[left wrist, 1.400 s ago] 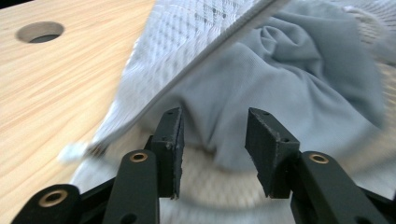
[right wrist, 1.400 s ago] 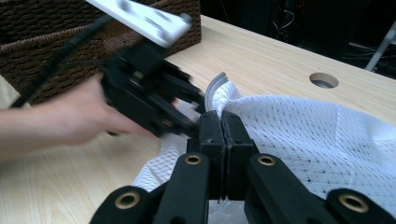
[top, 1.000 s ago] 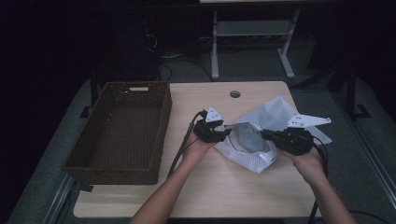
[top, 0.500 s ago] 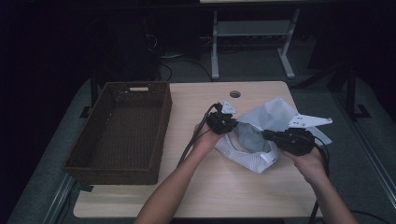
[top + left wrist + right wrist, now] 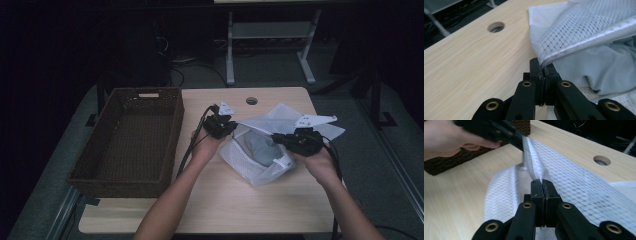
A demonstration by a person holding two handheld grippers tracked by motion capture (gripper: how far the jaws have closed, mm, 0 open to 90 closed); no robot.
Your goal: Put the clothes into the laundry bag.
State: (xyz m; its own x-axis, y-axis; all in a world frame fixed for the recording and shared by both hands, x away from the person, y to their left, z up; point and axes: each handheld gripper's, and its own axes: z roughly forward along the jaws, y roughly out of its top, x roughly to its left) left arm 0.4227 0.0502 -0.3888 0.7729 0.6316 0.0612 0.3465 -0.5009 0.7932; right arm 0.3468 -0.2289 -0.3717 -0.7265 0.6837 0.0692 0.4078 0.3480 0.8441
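Note:
A white mesh bag (image 5: 260, 172) lies on the wooden table (image 5: 225, 205) with a grey garment (image 5: 257, 145) inside it. My left gripper (image 5: 232, 128) is at the bag's left side. Its jaws have just been closing and now pinch the bag's zippered rim (image 5: 584, 42); the left gripper (image 5: 543, 67) is shut on it. At the bag's right side my right gripper (image 5: 279, 138) is shut on the same rim, seen close up in the right gripper view (image 5: 542, 183). The rim stretches taut between the two grippers, lifted off the table.
A dark brown wicker basket (image 5: 172, 135) stands at the table's left, close to the left hand. A round cable hole (image 5: 251, 100) sits near the table's far edge. White paper or cloth (image 5: 280, 117) lies behind the bag. Bare wood extends toward the front edge.
The left gripper has come up to the bag's rim and shut on it. The rim is now pulled tight between both grippers. The right gripper has shifted slightly.

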